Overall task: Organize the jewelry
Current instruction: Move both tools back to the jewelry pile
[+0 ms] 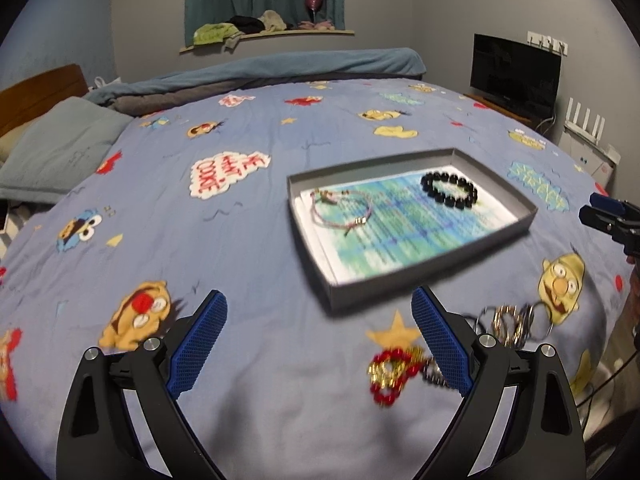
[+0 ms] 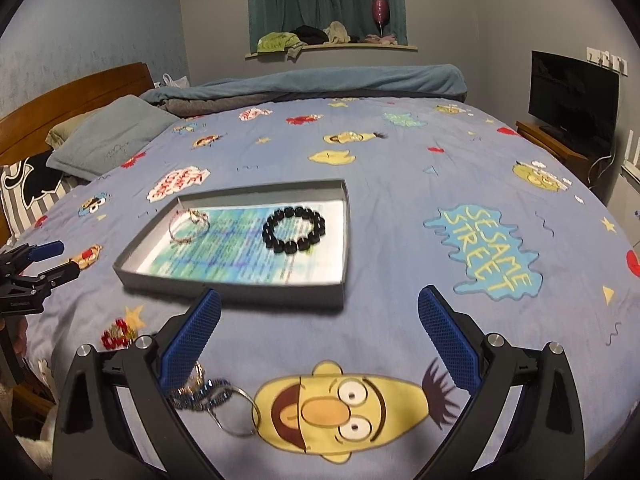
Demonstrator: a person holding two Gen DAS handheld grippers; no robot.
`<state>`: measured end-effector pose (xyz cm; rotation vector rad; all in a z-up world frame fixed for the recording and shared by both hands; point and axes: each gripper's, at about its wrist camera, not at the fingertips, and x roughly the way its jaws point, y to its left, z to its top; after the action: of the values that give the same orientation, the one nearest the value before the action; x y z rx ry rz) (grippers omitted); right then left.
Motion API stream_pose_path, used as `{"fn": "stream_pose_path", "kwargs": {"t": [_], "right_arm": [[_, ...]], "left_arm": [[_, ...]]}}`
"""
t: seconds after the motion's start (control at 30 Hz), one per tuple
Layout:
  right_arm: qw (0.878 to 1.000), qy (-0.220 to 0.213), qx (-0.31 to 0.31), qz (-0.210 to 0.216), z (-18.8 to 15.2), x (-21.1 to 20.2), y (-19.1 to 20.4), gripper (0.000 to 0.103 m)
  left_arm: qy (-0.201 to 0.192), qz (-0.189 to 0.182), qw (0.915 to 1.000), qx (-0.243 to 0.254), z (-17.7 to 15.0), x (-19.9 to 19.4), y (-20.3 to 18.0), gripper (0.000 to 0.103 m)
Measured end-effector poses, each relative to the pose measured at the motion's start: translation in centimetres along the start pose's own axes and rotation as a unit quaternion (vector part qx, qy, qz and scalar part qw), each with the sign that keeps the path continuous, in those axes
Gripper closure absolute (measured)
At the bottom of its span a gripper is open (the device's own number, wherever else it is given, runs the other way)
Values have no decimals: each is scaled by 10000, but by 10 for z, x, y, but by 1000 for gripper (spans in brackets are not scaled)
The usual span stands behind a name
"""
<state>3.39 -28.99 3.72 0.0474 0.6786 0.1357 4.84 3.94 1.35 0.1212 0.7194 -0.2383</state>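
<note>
On the bed, our left tongs and right tongs gape wide, holding nothing. Two bracelets lie inside the tray; two jewelry clusters sit outside its near edge.

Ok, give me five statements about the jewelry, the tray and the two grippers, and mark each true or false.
1. The black bead bracelet lies inside the grey tray. True.
2. The red and gold beaded piece is already in the tray. False: it lies on the bedspread, outside the tray.
3. Both grippers are open and hold nothing. True: the left gripper and the right gripper show wide gaps between their fingers.
4. The tray holds three pieces of jewelry. False: only two, the black bracelet and a thin pink cord bracelet.
5. The metal bangles sit on the tray's printed sheet. False: they lie on the bedspread near the right gripper's left finger.
</note>
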Motion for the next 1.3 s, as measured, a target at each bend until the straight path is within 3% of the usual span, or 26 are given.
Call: {"fn": "stream_pose_path", "kwargs": {"t": [0.3,0.6,1.1,1.3], "right_arm": [[9997,209,-131,83,-32,-1,5,6],[9984,494,-167,198,-53,11,12,6],[9960,694,-274,485,-69,20,21,6],[9957,720,-274,519,-70,20,22,6]], "left_arm": [[265,-93,9996,19,-42,10,-8,10],[287,-361,9988,192,-55,18,-24,13],[609,-751,9951,225,-55,39,-31,66],[686,-772,9943,269,-56,43,-32,68]]}}
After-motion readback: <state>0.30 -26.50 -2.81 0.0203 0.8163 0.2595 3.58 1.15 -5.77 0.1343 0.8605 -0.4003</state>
